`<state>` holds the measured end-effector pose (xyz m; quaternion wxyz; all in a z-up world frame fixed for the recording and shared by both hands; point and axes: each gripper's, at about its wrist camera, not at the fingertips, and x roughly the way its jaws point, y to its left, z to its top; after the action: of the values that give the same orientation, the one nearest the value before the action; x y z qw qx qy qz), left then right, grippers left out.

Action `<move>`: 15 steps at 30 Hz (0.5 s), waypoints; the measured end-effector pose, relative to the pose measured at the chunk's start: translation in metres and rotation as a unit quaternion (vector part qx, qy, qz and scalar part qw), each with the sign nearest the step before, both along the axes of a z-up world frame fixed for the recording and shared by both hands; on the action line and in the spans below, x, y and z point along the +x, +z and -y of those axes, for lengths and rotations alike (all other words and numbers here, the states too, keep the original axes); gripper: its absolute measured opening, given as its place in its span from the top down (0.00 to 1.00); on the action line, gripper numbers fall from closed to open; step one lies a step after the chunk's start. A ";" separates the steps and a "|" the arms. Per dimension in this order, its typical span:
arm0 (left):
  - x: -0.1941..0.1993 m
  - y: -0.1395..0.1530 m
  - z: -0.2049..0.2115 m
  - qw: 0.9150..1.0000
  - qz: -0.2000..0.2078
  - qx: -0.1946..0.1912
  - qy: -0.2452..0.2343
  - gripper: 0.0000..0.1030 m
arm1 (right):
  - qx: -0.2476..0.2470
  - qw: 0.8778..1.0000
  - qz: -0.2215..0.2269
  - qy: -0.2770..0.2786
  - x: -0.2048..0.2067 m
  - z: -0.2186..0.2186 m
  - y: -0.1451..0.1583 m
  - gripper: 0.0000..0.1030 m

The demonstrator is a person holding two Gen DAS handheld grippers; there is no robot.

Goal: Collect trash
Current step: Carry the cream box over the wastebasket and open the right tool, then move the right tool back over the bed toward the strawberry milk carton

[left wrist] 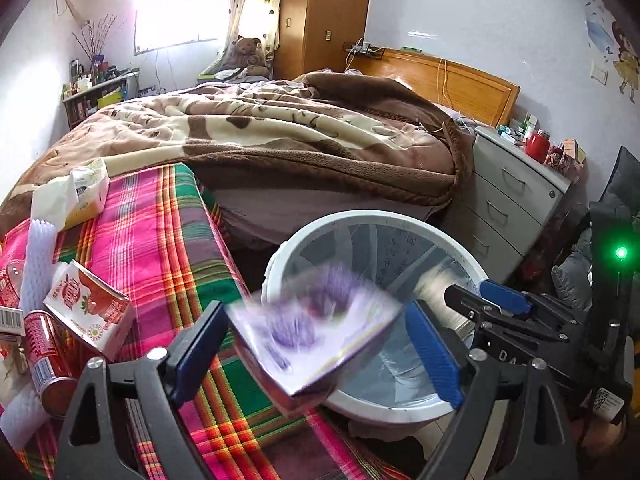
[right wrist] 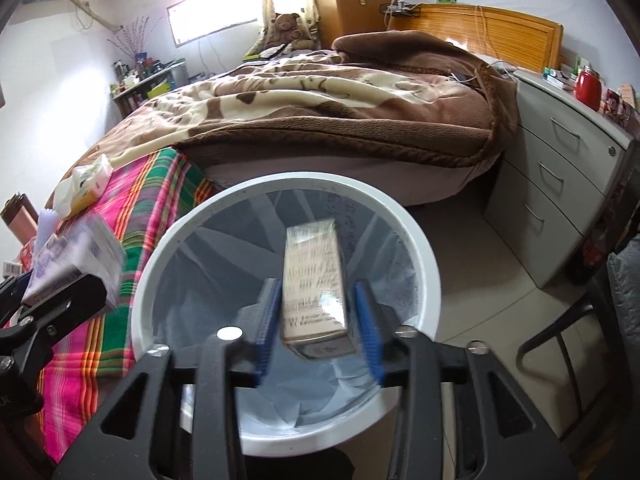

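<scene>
A white waste bin (left wrist: 360,216) with a clear liner stands on the floor beside the plaid-covered table (left wrist: 160,240). My left gripper (left wrist: 318,348) is at the table's edge by the bin's rim. A blurred purple box (left wrist: 316,332) lies tilted between its wide-apart pads, with a gap on the right side. My right gripper (right wrist: 316,312) hangs over the bin (right wrist: 416,232). A blurred tan carton (right wrist: 314,276) sits between its pads with space on both sides. In the right wrist view the purple box (right wrist: 72,264) and the left gripper (right wrist: 52,300) show at far left.
On the table's left lie a red can (left wrist: 46,356), a strawberry drink carton (left wrist: 88,308), white foam netting (left wrist: 36,256) and a tissue pack (left wrist: 80,196). A bed with a brown blanket (left wrist: 300,128) lies behind. A grey drawer cabinet (left wrist: 516,196) stands right.
</scene>
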<state>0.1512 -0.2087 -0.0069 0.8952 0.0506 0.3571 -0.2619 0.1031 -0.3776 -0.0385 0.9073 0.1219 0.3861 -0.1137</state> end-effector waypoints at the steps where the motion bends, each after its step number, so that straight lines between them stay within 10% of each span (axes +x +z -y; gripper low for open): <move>1: 0.000 0.001 -0.001 1.000 0.000 -0.002 0.001 0.09 | 0.002 1.000 0.002 0.000 -0.001 0.000 0.000 0.46; 15: -0.019 0.018 -0.034 0.999 0.032 0.000 0.029 0.09 | -0.003 1.000 0.029 0.004 -0.012 -0.016 0.018 0.45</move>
<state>0.1322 -0.1751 0.0106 0.9134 0.0487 0.3298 -0.2336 0.0907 -0.3611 -0.0205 0.9188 0.1207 0.3599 -0.1080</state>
